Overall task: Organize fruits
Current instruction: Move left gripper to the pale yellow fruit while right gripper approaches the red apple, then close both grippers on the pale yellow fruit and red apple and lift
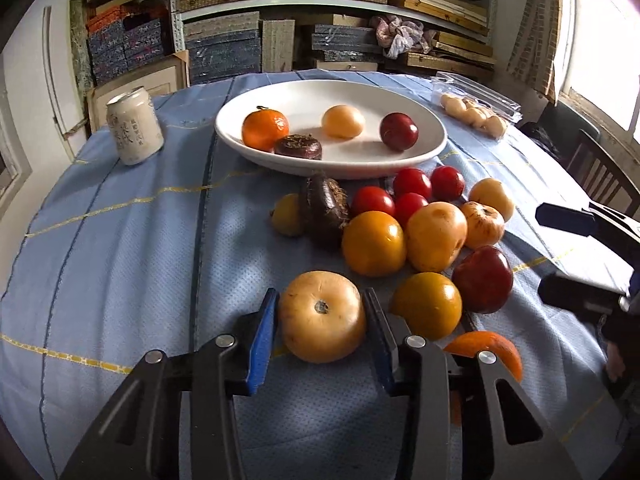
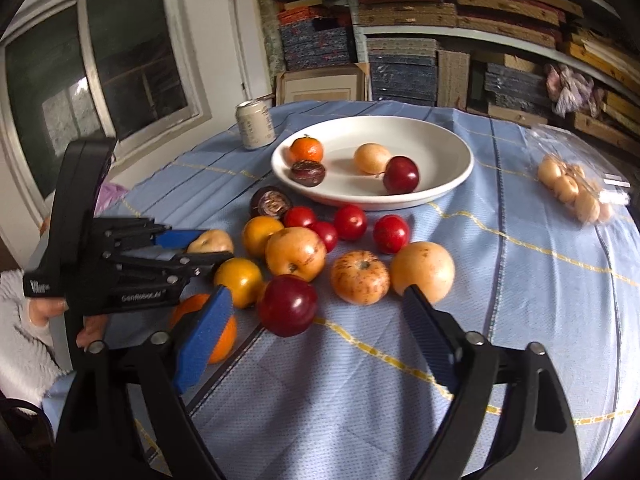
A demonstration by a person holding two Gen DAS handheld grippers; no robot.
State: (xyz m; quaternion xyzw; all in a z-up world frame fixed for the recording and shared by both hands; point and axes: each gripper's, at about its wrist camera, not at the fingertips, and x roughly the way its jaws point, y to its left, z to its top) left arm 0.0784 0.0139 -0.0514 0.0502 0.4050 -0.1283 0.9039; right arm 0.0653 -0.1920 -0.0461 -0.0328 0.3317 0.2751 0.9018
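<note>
Between left gripper (image 1: pixel 322 316) pads: tan fruit (image 1: pixel 322 318), pinched | right gripper (image 2: pixel 316 320) spread

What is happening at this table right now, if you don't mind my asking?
A person is sorting fruit with two handheld grippers. The left gripper is clamped around a pale yellow fruit at the near edge of the pile on the blue tablecloth. The right gripper hovers open in front of a dark red fruit. Four fruits already sit on the white plate.
</note>
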